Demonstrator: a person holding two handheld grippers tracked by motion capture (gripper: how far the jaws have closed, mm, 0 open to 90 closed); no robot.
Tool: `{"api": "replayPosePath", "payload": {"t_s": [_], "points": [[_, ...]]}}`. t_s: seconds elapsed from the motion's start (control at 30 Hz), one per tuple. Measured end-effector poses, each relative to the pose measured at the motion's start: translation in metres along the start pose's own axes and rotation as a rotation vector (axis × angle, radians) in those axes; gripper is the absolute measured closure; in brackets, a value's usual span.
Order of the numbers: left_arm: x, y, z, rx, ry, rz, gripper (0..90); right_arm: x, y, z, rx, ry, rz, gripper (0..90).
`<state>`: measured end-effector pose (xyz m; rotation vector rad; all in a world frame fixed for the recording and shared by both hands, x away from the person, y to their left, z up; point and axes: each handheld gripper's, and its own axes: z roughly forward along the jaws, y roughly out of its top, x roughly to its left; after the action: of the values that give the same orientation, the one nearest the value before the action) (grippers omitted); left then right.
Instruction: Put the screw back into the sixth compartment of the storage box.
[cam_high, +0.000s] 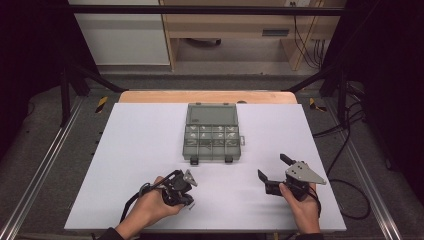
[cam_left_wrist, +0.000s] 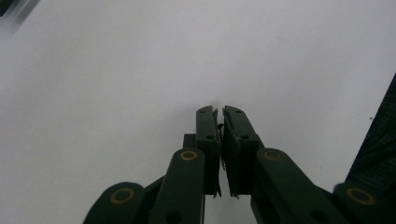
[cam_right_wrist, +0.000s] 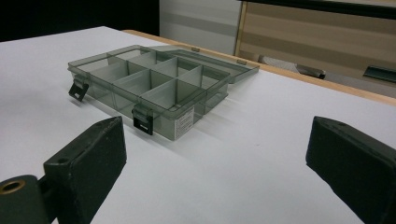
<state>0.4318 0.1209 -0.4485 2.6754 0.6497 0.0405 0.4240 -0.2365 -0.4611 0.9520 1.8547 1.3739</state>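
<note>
Probably light, rigid plastic, the compartment box (cam_high: 212, 132) suits a rim grip; right gripper (cam_high: 272, 169) gapes wide, left gripper (cam_left_wrist: 220, 112) nearly closed

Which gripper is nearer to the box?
The right gripper, though the margin is small. It sits to the right of the box and nearer the person, open and facing it. The left gripper is lower down, left of the box's front.
</note>
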Motion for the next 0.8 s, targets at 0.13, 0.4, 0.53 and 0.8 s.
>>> {"api": "replayPosePath", "payload": {"t_s": [0.13, 0.4, 0.53, 0.8], "points": [[-0.001, 0.0, -0.001, -0.01, 0.004, 0.006, 88.0, 0.0, 0.0, 0.0, 0.002, 0.001, 0.003, 5.1], [0.003, -0.001, -0.005, -0.046, 0.012, -0.004, 88.0, 0.0, 0.0, 0.0, 0.001, 0.002, 0.003, 5.1], [0.005, 0.0, -0.006, -0.067, 0.027, -0.008, 88.0, 0.0, 0.0, 0.0, 0.004, 0.005, 0.009, 5.1], [0.011, 0.002, -0.012, -0.103, 0.058, -0.015, 88.0, -0.003, -0.001, -0.001, -0.005, 0.009, 0.027, 5.7]]}}
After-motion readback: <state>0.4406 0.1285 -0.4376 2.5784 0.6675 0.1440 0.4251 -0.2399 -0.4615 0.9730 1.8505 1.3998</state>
